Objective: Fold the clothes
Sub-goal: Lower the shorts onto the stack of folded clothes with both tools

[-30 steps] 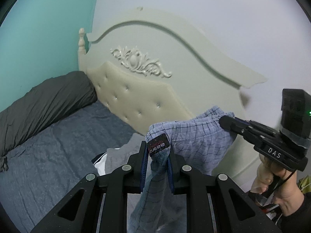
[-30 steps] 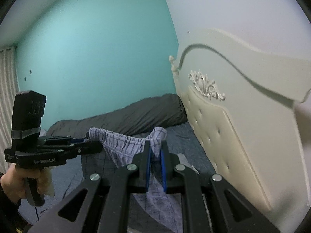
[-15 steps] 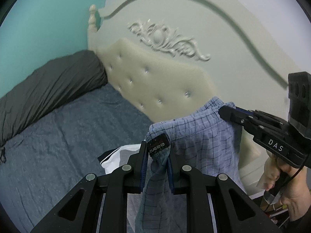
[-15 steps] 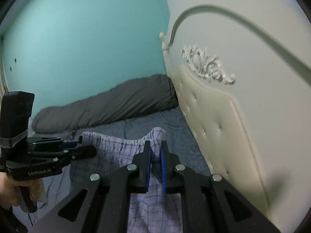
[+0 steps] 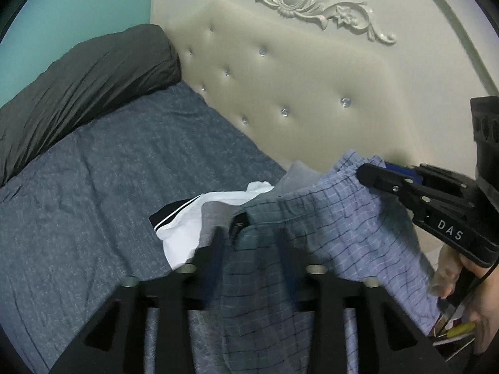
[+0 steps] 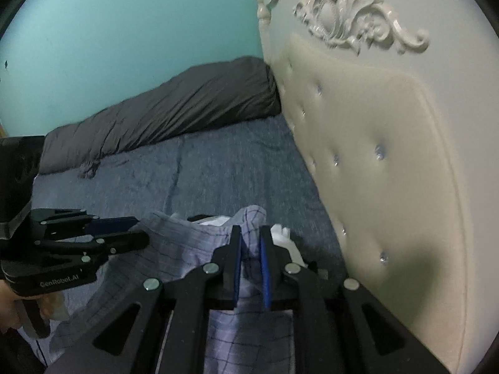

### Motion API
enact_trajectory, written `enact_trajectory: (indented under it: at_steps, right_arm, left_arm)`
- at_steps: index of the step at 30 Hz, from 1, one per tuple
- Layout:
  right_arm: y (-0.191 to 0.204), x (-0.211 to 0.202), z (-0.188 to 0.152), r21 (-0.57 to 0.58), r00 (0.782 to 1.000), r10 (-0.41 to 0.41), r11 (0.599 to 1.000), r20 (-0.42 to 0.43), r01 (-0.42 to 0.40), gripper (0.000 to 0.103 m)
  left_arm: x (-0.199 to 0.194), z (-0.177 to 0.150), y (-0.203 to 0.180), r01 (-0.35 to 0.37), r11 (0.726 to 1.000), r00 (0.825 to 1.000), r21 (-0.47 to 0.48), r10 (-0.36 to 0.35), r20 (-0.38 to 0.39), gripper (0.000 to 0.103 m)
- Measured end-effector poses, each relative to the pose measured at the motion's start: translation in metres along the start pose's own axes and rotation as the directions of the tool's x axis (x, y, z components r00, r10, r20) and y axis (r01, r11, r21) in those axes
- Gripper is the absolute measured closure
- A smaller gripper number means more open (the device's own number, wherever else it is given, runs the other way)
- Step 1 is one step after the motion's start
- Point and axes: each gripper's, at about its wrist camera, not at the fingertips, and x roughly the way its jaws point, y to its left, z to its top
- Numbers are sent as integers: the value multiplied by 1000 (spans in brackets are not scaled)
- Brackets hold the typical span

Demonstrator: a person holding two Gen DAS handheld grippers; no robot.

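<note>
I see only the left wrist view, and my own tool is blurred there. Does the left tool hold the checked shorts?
Observer: Yes. The right wrist view shows the left tool shut on an edge of the checked shorts.
Operator: Does the right tool grip with both pads?
Observer: Yes, the right tool pinches a fold of the cloth between its two blue pads.
Operator: Is there any marking on the left tool?
Observer: Its side reads GenRobot.AI.
</note>
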Motion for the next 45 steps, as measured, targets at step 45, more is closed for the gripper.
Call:
enact_trajectory:
  at_steps: [45]
  right_arm:
    - [-17,-99,-136,73,989,146,986,36,-148,94]
  left_arm:
    - [-74,-114,-45,37,987,999,157,-41,25,72]
